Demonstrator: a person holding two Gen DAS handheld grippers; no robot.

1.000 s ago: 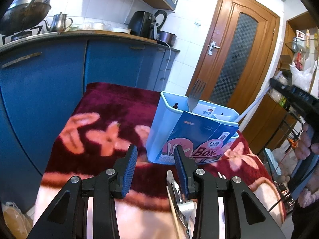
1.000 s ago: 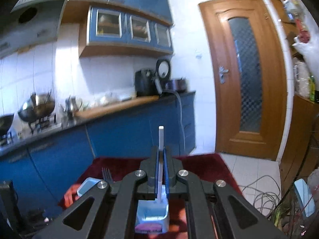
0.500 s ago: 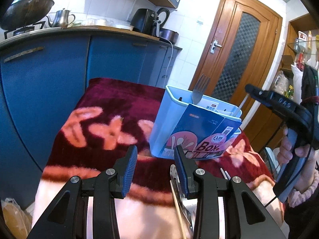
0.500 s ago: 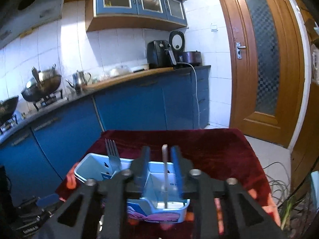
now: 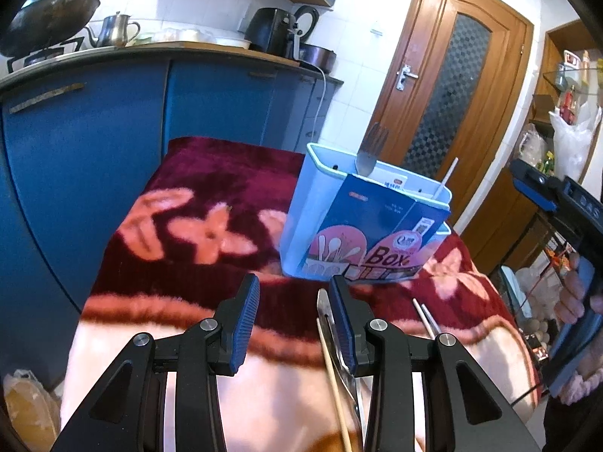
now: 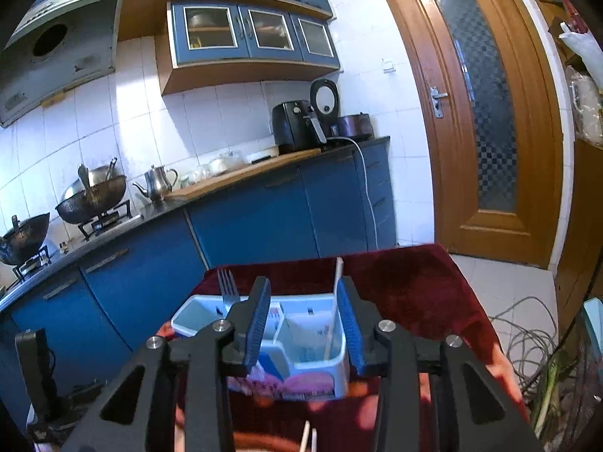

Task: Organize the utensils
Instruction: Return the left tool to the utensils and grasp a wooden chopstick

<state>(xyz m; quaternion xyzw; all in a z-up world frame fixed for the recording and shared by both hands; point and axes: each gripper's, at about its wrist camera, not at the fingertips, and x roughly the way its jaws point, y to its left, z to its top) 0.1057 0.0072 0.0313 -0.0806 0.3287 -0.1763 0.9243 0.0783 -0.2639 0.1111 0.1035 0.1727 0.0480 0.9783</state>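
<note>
A light blue utensil box (image 5: 320,203) with a printed "Box" label stands on the table; it also shows in the right wrist view (image 6: 339,354). A fork (image 5: 371,150) stands in its far compartment. A white chopstick (image 5: 446,177) leans in its right compartment; in the right wrist view this chopstick (image 6: 337,278) stands free between the open jaws. My right gripper (image 6: 304,324) is open above the box. My left gripper (image 5: 294,312) is open and empty, low over the table in front of the box. A metal utensil (image 5: 327,324) and a wooden chopstick (image 5: 335,384) lie by its right finger.
The table wears a dark red and pink floral blanket (image 5: 196,203). Two more chopsticks (image 5: 426,316) lie right of the left gripper. Blue kitchen cabinets (image 5: 94,143) stand behind. A wooden door (image 5: 452,75) is at the right. Cables (image 6: 527,339) lie on the floor.
My right gripper opened and let go of the white chopstick, which now stands in the box's right compartment. The right gripper has pulled back. The left gripper stayed open and shifted little.
</note>
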